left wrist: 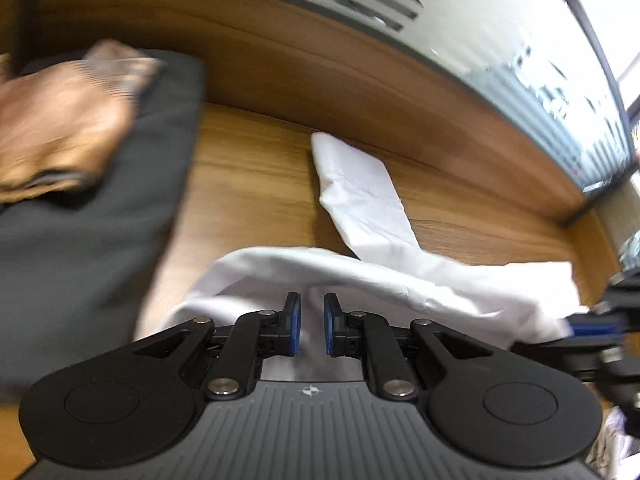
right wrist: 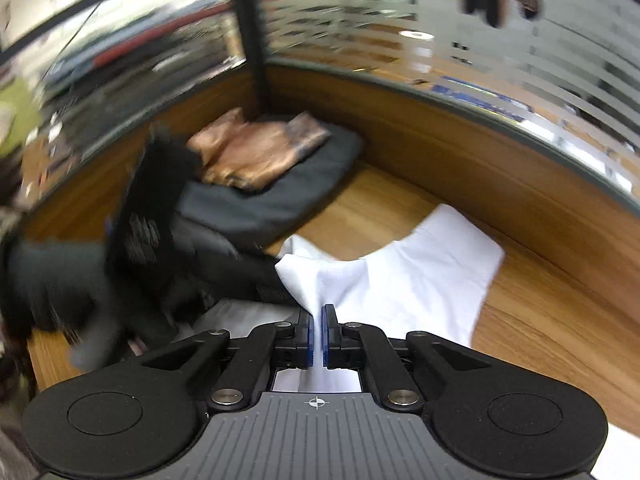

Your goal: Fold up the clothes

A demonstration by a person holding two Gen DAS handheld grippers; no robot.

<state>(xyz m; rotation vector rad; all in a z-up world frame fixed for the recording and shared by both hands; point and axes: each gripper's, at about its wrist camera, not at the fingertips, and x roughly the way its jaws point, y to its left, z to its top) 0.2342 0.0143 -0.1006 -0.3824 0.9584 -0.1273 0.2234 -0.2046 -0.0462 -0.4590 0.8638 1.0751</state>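
The worktop (left wrist: 256,168) is a wood-grain surface backed by a low wooden wall with frosted glass above it. In its far corner lies a dark grey garment (right wrist: 280,196), already laid flat, with a folded tan garment (right wrist: 256,152) resting on top of it.

The white shirt (right wrist: 420,264) is the piece in hand. It lies across the middle of the worktop, well apart from the grey one, and is partly lifted. In the left wrist view one sleeve (left wrist: 360,188) stretches away towards the back wall, while the body of the shirt runs crosswise in front of the claws, its long axis going from left to right.

The left claw (left wrist: 312,328) sits nearly closed with a fold of white cloth between its blue pads; whether they truly pinch it is hard to tell, though the cloth drapes up over them as if held. The right claw (right wrist: 318,336) is closed tight on a peak of the shirt, which rises in a ridge straight out of its tips.

Both claws are at the shirt's near edge, with the rest of it lying ahead of them. The coming fold probably carries this edge forward over the far part, and neither hand is clearly nearer.
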